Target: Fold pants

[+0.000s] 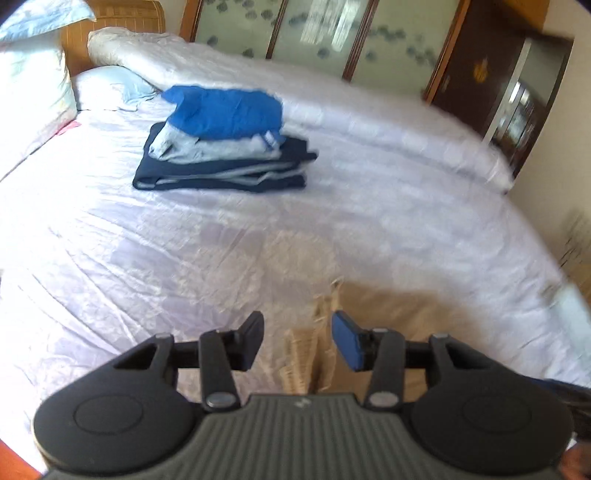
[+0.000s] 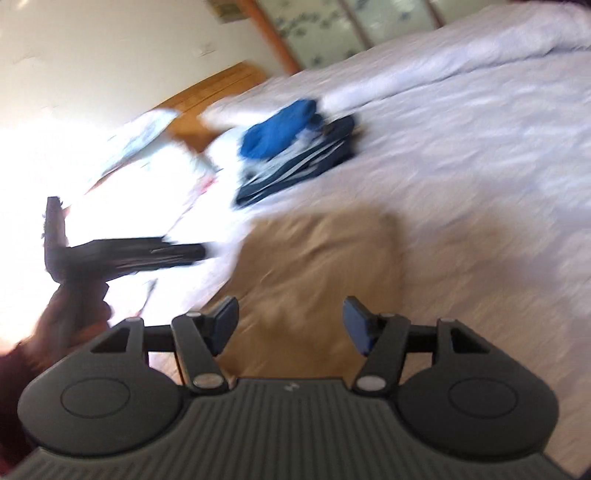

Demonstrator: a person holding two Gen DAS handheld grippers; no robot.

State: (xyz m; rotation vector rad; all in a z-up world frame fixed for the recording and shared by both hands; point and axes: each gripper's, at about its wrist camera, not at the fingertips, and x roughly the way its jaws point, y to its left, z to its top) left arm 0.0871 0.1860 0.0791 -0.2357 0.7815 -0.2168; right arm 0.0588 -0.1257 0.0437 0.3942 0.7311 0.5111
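While hovering over tan pants point(image 1: 388, 314) folded on bed point(image 1: 147, 258) | left tool point(image 1: 297, 341) jaws apart, empty | right tool point(image 2: 290, 325) jaws apart, empty | likely released after fold | stack of folded clothes point(image 1: 221, 144) beyond.

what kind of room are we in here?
Almost certainly a home bedroom: a wide bed under a white quilt, pillows against a wooden headboard, and a stack of folded clothes on the bed.
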